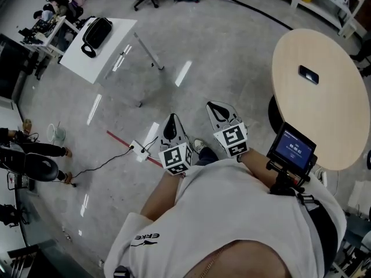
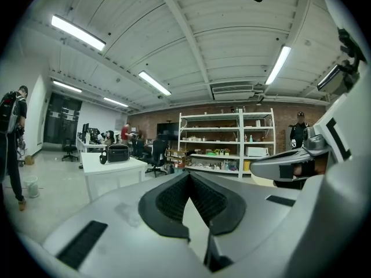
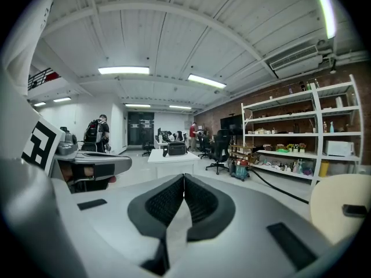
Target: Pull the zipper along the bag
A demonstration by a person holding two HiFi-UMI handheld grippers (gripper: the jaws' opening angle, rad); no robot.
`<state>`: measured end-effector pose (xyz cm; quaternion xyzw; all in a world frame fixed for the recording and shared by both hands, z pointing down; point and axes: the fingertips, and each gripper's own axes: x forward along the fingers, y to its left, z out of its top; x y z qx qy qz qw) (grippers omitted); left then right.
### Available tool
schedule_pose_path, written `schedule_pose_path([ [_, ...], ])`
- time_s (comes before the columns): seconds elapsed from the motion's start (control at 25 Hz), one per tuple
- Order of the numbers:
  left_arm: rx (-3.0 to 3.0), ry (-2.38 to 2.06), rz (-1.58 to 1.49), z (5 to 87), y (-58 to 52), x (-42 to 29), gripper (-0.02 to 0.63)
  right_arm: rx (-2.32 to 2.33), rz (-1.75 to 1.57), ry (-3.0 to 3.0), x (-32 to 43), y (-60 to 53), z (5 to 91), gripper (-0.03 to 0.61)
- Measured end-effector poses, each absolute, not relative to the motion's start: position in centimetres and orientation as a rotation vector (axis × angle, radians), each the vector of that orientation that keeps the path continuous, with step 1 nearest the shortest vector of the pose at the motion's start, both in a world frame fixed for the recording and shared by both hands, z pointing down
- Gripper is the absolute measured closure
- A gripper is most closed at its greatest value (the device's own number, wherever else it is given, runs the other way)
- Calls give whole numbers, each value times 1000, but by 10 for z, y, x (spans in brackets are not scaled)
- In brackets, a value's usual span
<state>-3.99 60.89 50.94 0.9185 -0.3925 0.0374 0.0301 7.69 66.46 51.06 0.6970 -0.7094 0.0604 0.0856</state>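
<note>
The black bag point(image 1: 97, 32) lies on a small white table point(image 1: 116, 45) far off at the upper left, well out of reach of both grippers. The left gripper view shows the bag point(image 2: 117, 153) at mid-left; in the right gripper view the bag point(image 3: 176, 149) is straight ahead. The person holds both grippers close in front of the chest, above bare floor. My left gripper point(image 1: 170, 120) point(image 2: 189, 174) is shut, pads tip to tip, holding nothing. My right gripper point(image 1: 214, 108) point(image 3: 184, 176) is also shut and holds nothing.
A round beige table point(image 1: 330, 114) with a dark phone point(image 1: 308, 74) stands at the right. A small screen device point(image 1: 294, 149) sits by the person's right arm. A cable and white power strip point(image 1: 138, 150) cross the floor. Shelves point(image 2: 223, 143), office chairs point(image 3: 219, 149) and people point(image 3: 95, 133) are beyond.
</note>
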Motion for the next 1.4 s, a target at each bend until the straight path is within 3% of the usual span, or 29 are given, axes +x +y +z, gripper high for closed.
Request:
schedule_pose_path([
  [0.56,2801,-1219,118,500,468,-30,611,2024,185,-2136,80,522,499,574],
  [0.88,2751,-1261,128,512,435,-50,612,1948,200,-2185,53,484,506,574],
  [1.4,2620,-1438,134,511,364,-43,612,1804,204,-2287,71,400,501,574],
])
